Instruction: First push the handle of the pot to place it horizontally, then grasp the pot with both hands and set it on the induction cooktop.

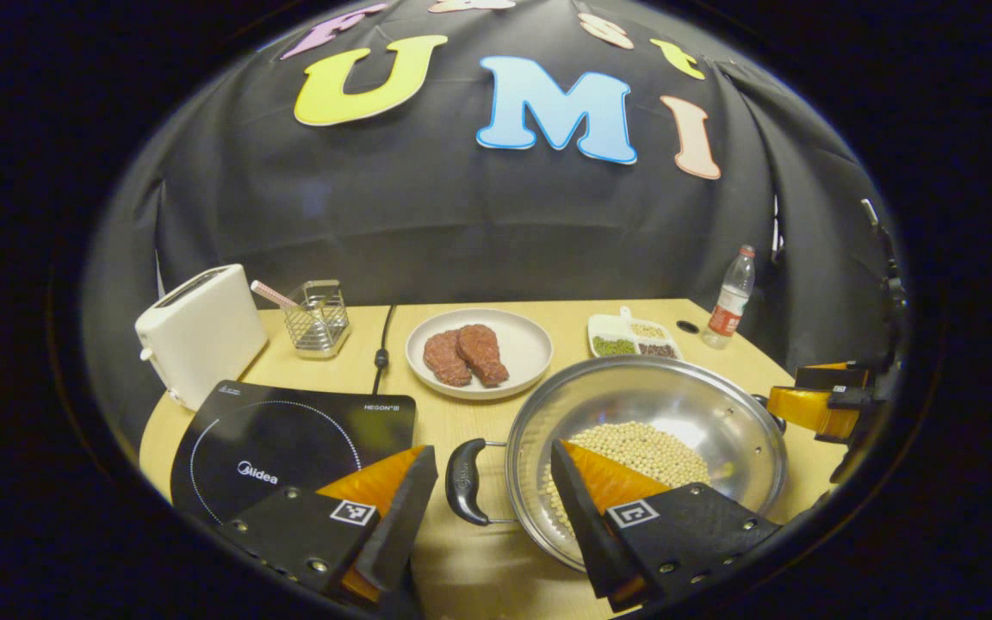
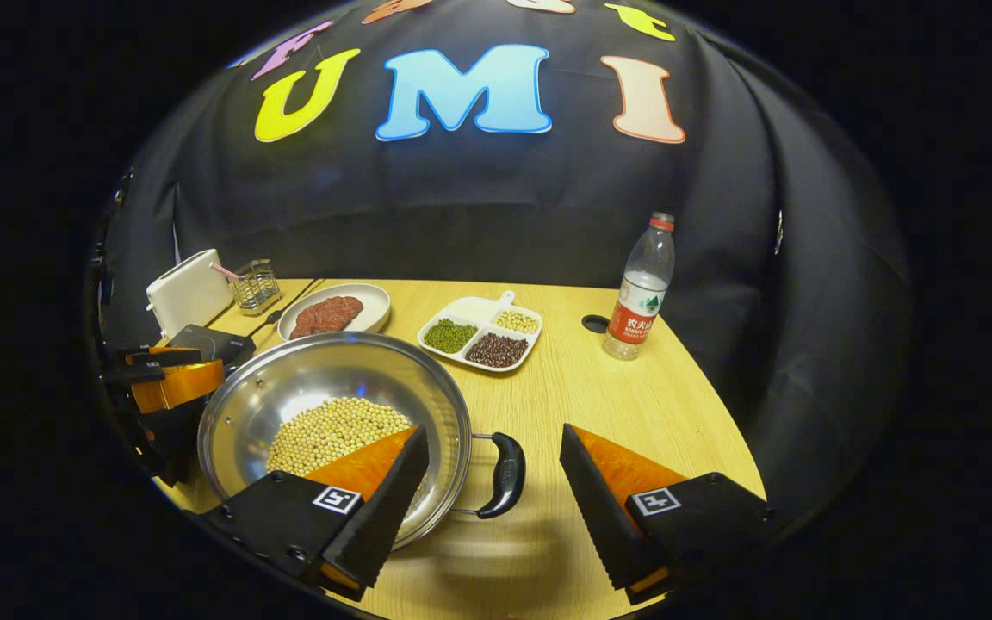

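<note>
Over on the far left of the left gripper view sits the white toaster [image 1: 201, 334], a wire caddy [image 1: 318, 319] just beside it, and in front of them the induction cooktop [image 1: 289, 443], dark and bare on the wooden table [image 1: 453, 560]. Next along, the left gripper [image 1: 493, 486], jaws spread wide and gripping nothing, lined up so the pot's near handle [image 1: 465, 482] sits right in the gap between its fingers. The pot [image 1: 647, 448] itself rests on the table just right of the cooktop, a heap of soybeans [image 1: 642, 452] in its bowl. Behind it, a plate of meat [image 1: 479, 353], a divided dish of beans [image 1: 632, 338], a water bottle [image 1: 731, 299]. Switch to the right gripper view: the right gripper [image 2: 493, 478] is released too, its fingers straddling the pot's other handle [image 2: 503, 475], neither one touching.
</note>
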A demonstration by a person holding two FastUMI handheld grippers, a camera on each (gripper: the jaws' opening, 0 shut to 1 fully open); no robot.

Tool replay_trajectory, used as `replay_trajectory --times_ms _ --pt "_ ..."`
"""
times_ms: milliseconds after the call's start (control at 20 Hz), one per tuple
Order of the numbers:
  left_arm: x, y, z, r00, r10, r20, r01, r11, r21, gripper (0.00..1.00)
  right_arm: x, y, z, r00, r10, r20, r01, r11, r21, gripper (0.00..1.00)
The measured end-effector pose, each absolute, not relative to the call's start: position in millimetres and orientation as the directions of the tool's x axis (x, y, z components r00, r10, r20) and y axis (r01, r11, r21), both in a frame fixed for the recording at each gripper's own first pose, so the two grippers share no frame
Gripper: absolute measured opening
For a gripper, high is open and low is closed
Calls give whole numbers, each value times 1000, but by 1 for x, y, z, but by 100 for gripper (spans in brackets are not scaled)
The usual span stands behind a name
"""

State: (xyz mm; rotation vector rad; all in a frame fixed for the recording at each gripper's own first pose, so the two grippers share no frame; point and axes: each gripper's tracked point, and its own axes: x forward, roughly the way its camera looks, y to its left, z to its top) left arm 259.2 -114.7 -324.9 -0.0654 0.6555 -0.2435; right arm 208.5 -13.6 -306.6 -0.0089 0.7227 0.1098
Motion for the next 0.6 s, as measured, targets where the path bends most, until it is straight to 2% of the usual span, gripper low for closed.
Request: replay_trajectory --times_ms 400,450,600 --pt "269 -122 -359 722 -246 -647 210 968 -133 82 211 -8 -343 672 112 -732 -104 993 56 98" --pt "269 -123 -362 717 -245 -653 209 969 -133 79 211 -6 -346 665 113 -738 -108 993 54 98" --pt "268 -124 -369 703 -247 -667 208 968 -139 82 210 -3 -355 644 120 -755 -118 991 56 98"
